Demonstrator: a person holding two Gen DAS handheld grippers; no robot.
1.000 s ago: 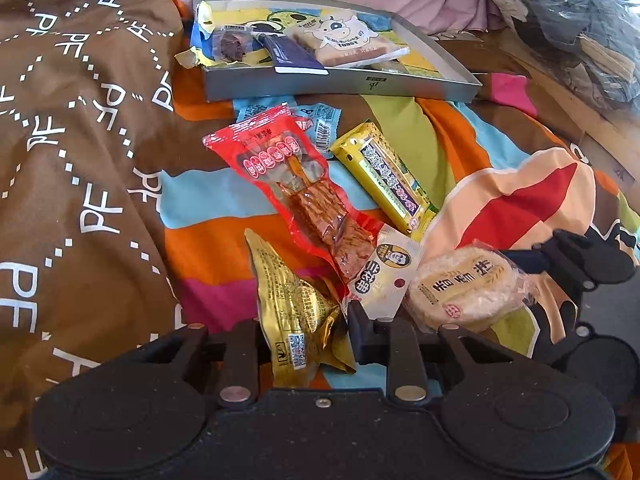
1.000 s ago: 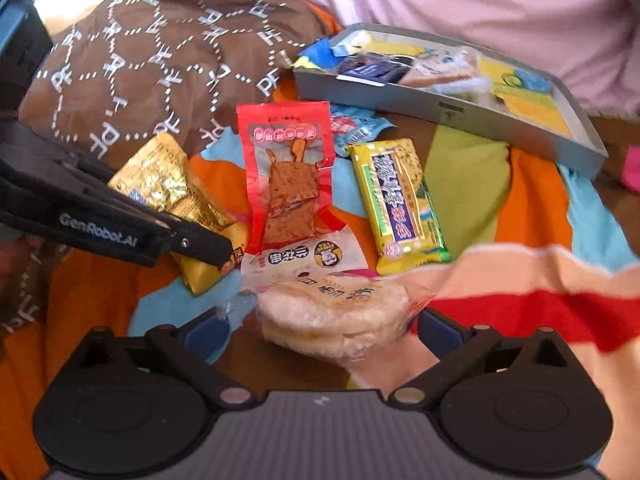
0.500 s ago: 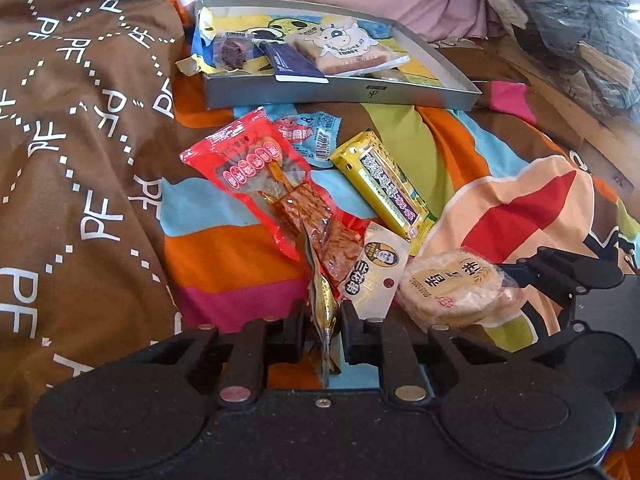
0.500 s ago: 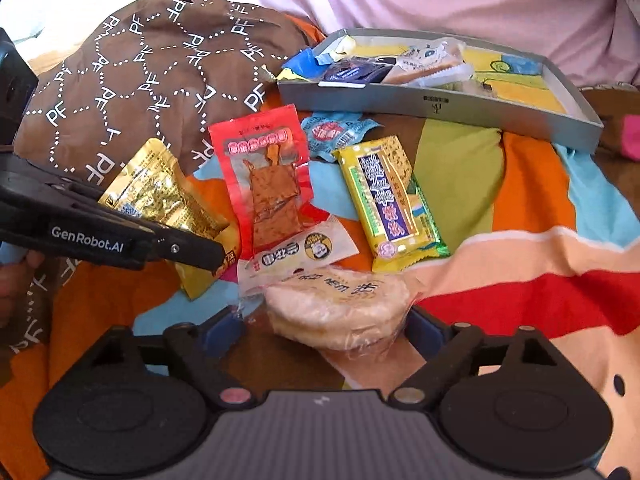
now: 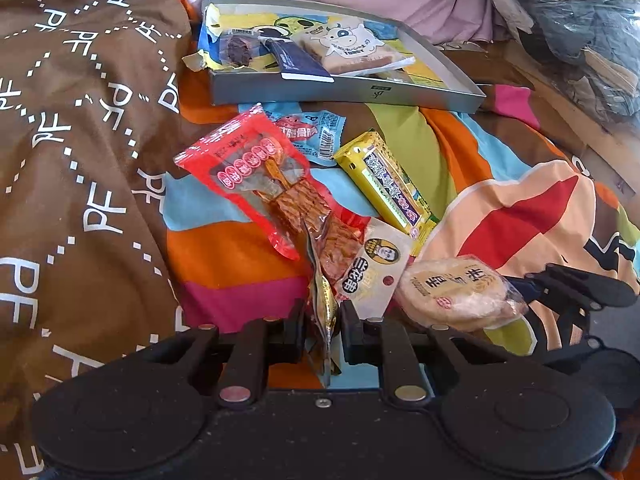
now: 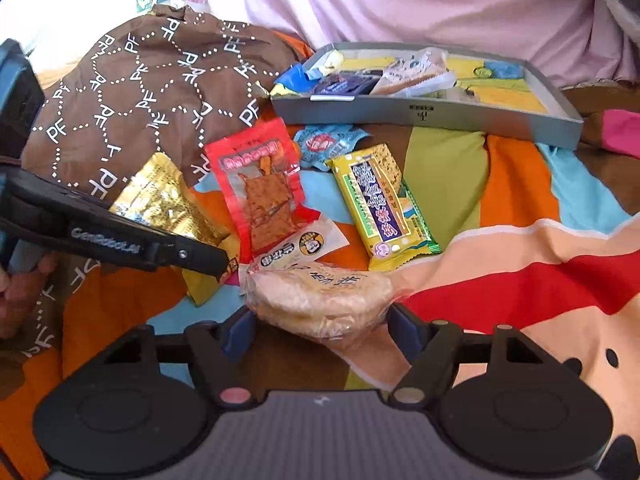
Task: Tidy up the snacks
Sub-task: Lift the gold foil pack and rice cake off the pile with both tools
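Snacks lie on a bright striped bedspread (image 6: 516,184) w/ orange, blue, green, red bands; a brown quilt (image 6: 152,92) printed w/ white "PF" letters is bunched to the left of the shallow grey cardboard tray (image 6: 424,114), pink fabric (image 6: 400,0) behind it. Tray holds a "TOAST" cow-print pack (image 5: 352,46) & other packets. In front of the tray: red jerky pouch (image 5: 256,176), small blue packet (image 5: 316,132), yellow-green biscuit bar (image 6: 382,208). Left gripper (image 5: 322,322), marked "GenRobot.AI" in the right wrist view, is clamped on the gold foil packet (image 6: 168,204), off the cloth. Right gripper (image 6: 320,326) pinches the clear-wrapped round rice cracker (image 6: 320,300) w/ Chinese writing, nearest the camera.
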